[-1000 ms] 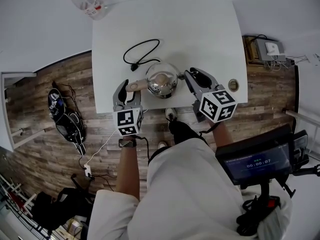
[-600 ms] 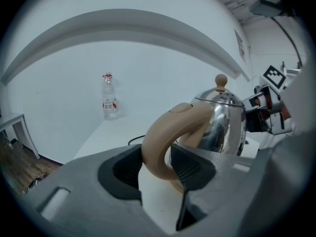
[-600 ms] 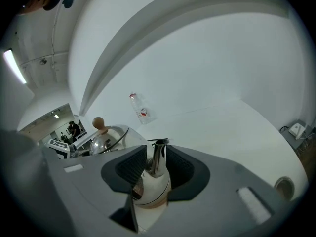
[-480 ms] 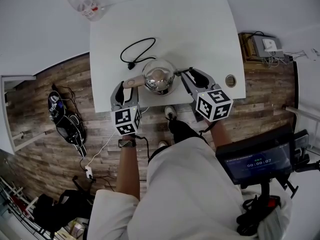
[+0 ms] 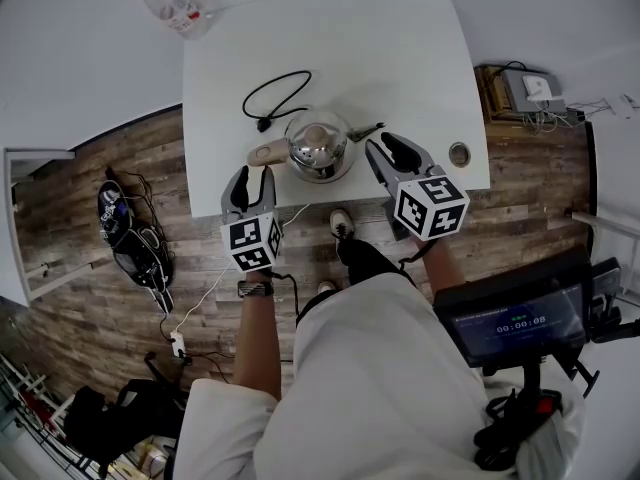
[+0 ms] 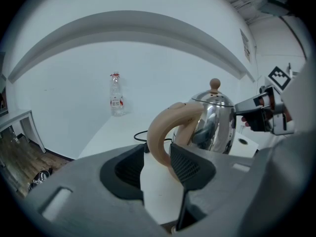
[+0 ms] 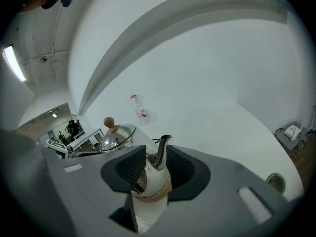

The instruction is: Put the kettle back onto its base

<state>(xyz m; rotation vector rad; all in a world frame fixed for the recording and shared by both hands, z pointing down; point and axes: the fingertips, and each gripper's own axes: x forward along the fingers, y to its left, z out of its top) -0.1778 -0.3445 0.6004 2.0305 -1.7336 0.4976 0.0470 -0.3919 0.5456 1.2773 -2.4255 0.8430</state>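
Grey plastic jaws of the left hand-held gripper (image 6: 157,158) stand apart with nothing clamped. The tan handle (image 6: 165,127) curves down right at their tips, and whether it brushes the right-hand pad cannot be told. The right hand-held gripper (image 7: 152,164) is likewise parted and holds nothing; the thin steel spout (image 7: 162,149) rises in the gap between its tips, clear of both pads.

The kettle (image 5: 318,148) stands upright near the bench's (image 5: 400,58) front edge. Seen from the head view, its long axis runs from the handle at 9 o'clock to the spout between 2 and 3 o'clock. The left hand-held gripper lies at its 8 o'clock, the right at its 3 o'clock.

From above, the steel body hides whatever is under it. The right gripper view shows only a pale tan band below the steel, partly cut off by the jaws. A black cable (image 5: 283,93) loops at 11 o'clock, one end lost behind the kettle. A bottle (image 5: 172,6) lies well apart, off the bench's far left corner.
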